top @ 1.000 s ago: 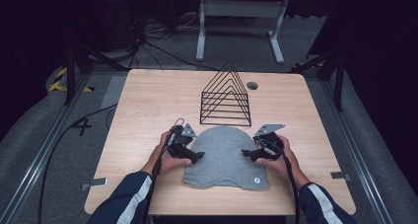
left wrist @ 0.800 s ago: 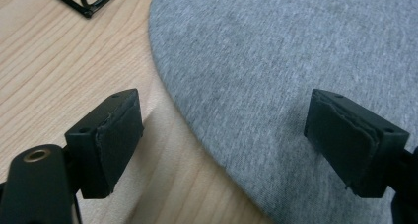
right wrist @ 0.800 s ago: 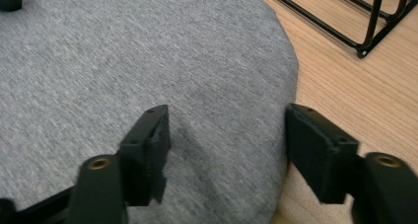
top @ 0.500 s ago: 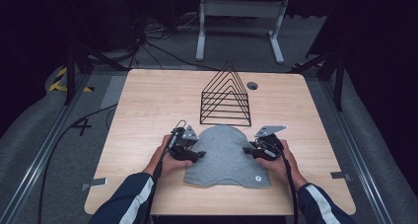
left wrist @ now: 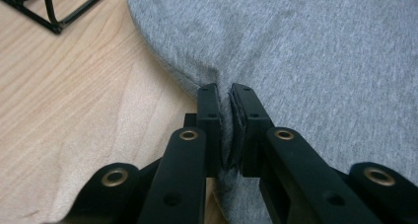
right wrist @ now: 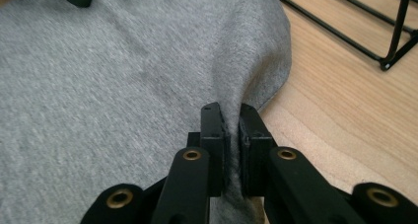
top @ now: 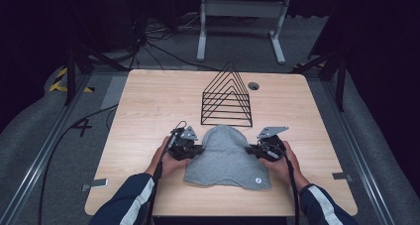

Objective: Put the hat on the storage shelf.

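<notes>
1. Nearest the person, a grey garment (top: 225, 158) lay flat on the wooden table (top: 148, 106), its rounded end pointing away.
2. The left gripper (left wrist: 223, 108) was clamped on the garment's left edge and the right gripper (right wrist: 230, 123) pinched its right edge, probably to lift or fold both sides evenly.
3. Just beyond stood a black wire rack (top: 228, 98), clear of the cloth.

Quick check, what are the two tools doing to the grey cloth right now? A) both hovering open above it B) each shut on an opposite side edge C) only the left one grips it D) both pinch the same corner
B: the left tool and right tool each have jaws closed on a fold of the grey cloth, at opposite side edges.
</notes>
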`<state>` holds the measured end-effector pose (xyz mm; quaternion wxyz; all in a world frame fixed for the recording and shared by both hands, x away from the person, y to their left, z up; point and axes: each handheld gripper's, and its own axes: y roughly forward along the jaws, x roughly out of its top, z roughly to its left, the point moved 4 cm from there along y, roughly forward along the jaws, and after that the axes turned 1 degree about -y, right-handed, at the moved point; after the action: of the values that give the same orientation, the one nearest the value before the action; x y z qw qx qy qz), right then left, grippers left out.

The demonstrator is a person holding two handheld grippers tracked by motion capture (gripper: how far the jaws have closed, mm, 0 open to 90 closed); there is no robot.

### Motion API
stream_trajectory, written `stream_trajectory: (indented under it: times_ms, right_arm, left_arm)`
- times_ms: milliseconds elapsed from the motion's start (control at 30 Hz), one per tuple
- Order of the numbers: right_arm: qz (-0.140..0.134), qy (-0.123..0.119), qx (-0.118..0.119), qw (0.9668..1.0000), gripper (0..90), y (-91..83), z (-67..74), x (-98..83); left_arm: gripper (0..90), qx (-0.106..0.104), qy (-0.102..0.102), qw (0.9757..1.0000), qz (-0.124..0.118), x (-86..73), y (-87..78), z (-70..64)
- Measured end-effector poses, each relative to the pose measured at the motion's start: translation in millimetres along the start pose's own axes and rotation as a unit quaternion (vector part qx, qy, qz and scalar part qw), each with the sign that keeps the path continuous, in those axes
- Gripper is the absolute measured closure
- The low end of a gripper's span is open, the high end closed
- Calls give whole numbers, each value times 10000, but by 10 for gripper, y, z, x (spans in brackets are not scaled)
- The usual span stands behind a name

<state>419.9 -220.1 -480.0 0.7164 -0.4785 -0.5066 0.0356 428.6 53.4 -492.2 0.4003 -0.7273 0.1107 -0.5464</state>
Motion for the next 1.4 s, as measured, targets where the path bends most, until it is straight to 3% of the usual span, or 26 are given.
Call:
stream_trajectory:
  times_ms: [133, 367, 500, 533, 567, 600, 900, 1000, 1033, 1167, 1300, 1400]
  right_arm:
    - [-70, -37, 38, 10000, 836, -50, 9, 28]
    - [-494, -107, 136, 9986, 838, -277, 32, 160]
    - [-807, -250, 63, 9964, 838, -518, 22, 327]
    - [-862, -267, 32, 9959, 838, -560, 12, 363]
    - [-862, -267, 32, 9959, 838, -560, 12, 363]
    - [-890, -289, 9, 9956, 838, -593, 5, 392]
    - [-1456, -564, -366, 9870, 838, -1106, -108, 961]
    - [-1634, -631, -495, 9833, 838, -1233, -163, 1168]
    - [-1680, -655, -545, 9821, 838, -1273, -181, 1236]
    - [-1907, -648, -675, 9772, 839, -1417, -270, 1503]
    - [-2135, -635, -795, 9716, 840, -1547, -371, 1747]
    - [-2204, -599, -856, 9698, 840, -1597, -435, 1877]
  left_arm:
    - [846, -20, 53, 9999, -139, 60, -88, -1]
    - [848, 18, 187, 9988, -459, 197, -305, -36]
    - [848, 121, 395, 9978, -526, 374, -446, -67]
    - [848, 170, 567, 9969, -521, 468, -525, -74]
    - [848, 170, 567, 9969, -521, 468, -525, -74]
    - [848, 221, 681, 9956, -601, 588, -626, -87]
    - [850, 469, 816, 9906, -997, 1076, -1015, -1]
    - [850, 676, 911, 9874, -1102, 1292, -1142, 71]
    - [850, 649, 809, 9870, -1231, 1360, -1183, 98]
    - [851, 745, 772, 9827, -1512, 1629, -1376, 227]
    - [852, 835, 779, 9794, -1664, 1815, -1490, 315]
    - [852, 903, 758, 9787, -1683, 1907, -1525, 376]
